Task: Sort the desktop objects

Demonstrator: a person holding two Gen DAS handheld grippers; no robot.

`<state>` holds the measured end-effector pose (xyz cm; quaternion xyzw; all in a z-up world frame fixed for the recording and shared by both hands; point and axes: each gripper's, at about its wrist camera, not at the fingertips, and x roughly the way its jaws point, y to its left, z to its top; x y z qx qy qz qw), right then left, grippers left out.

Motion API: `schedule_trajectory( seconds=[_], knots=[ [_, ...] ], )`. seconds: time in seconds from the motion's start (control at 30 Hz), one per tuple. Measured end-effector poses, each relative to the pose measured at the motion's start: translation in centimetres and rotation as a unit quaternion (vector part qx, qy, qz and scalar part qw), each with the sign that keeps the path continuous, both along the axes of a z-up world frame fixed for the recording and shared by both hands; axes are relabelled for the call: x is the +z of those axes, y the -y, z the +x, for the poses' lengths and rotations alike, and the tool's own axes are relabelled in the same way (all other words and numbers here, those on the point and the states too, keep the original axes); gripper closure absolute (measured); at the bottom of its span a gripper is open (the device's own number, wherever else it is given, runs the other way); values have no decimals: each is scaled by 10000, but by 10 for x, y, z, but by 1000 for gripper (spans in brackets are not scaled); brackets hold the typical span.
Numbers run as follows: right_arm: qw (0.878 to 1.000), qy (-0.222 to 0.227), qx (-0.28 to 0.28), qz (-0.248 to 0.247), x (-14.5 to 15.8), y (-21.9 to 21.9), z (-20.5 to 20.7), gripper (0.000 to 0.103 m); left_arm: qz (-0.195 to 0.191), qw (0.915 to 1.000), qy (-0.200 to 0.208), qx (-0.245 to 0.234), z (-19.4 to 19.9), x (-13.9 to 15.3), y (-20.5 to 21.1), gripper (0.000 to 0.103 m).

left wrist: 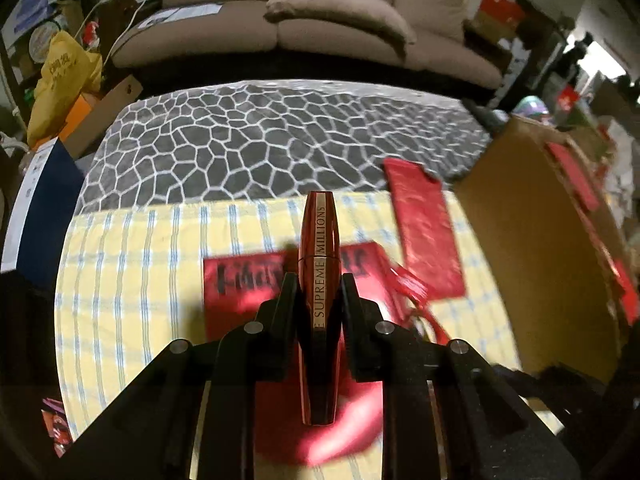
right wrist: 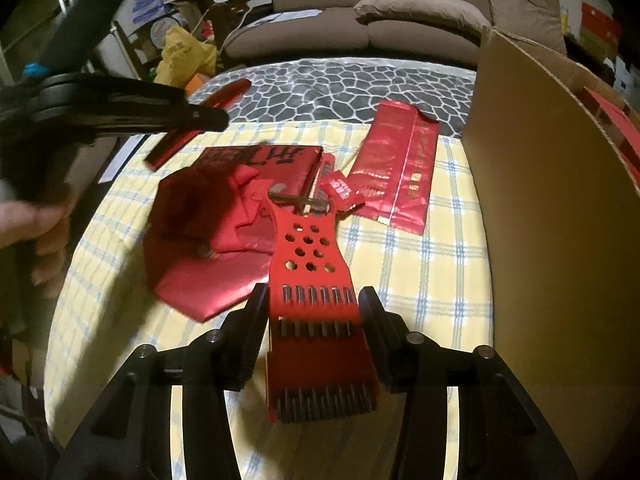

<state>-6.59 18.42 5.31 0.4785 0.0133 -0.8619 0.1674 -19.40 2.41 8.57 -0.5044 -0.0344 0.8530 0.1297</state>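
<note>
Mascara tube (left wrist: 320, 280) in left tongs (left wrist: 318, 286)

A beige sofa (left wrist: 320, 20) stands behind, a yellow bag (left wrist: 60, 80) left of it

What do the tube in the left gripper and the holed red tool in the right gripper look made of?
Tube: glossy red casing, likely lacquered plastic or metal; bright highlights, gold lettered strip. Holed tool: matte red plastic by its flat, even colour, with grey, probably metal pins.
</note>
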Motion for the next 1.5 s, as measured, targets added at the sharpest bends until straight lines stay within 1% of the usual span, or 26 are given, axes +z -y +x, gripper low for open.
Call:
schedule_trajectory(
  seconds=[0.2, 0.3, 0.33, 0.43, 0.47, 0.5, 0.57, 0.67, 0.73, 0.77, 0.83, 0.87, 0.97, 1.1, 1.23, 1.4, 1.5],
  knots=[
    [10000, 38, 48, 59, 7, 0, 29, 57, 237, 9997, 38, -84, 54, 16, 3, 84],
    [10000, 17, 48, 82, 17, -4, 42, 57, 326, 9994, 25, -92, 78, 24, 6, 84],
    [10000, 7, 39, 63, 22, -5, 47, 62, 363, 9993, 16, -87, 87, 28, 7, 84],
    [10000, -57, -35, 27, 40, -15, 57, 64, 459, 9989, 24, -90, 106, 35, 8, 84],
    [9999, -88, -49, 42, 47, -18, 61, 69, 505, 9987, 36, -102, 114, 38, 7, 84],
    [9999, -93, -61, 69, 50, -19, 63, 85, 525, 9986, 41, -109, 119, 39, 6, 84],
    [9998, -112, -102, 119, 59, -25, 69, 86, 591, 9982, 44, -121, 132, 42, 5, 84],
    [9997, 62, -160, 194, 61, -33, 76, 85, 674, 9976, 83, -161, 152, 43, 1, 84],
    [9994, 198, -186, 211, 58, -39, 82, 61, 707, 9972, 122, -209, 164, 40, -2, 84],
    [9992, 220, -226, 237, 56, -43, 87, 57, 729, 9970, 157, -228, 171, 37, -4, 84],
    [9988, 307, -263, 281, 51, -45, 93, 42, 765, 9966, 206, -231, 180, 32, -6, 84],
    [9983, 420, -283, 283, 45, -45, 96, 39, 798, 9962, 249, -225, 184, 28, -6, 84],
    [9972, 591, -383, 261, 29, -46, 103, 38, 930, 9950, 329, -179, 194, 19, -6, 84],
    [9962, 649, -533, 228, 10, -44, 109, 38, 1101, 9932, 362, -95, 206, 9, -5, 84],
    [9937, 711, -831, 256, -11, -41, 107, 38, 1195, 9921, 391, 3, 213, 1, -1, 84],
    [9902, 780, -1144, 154, -27, -43, 104, 38, 1300, 9903, 461, 164, 216, -10, 9, 84],
    [9897, 810, -1143, 283, -36, -37, 102, 38, 1350, 9893, 500, 249, 216, -15, 14, 84]
  ],
)
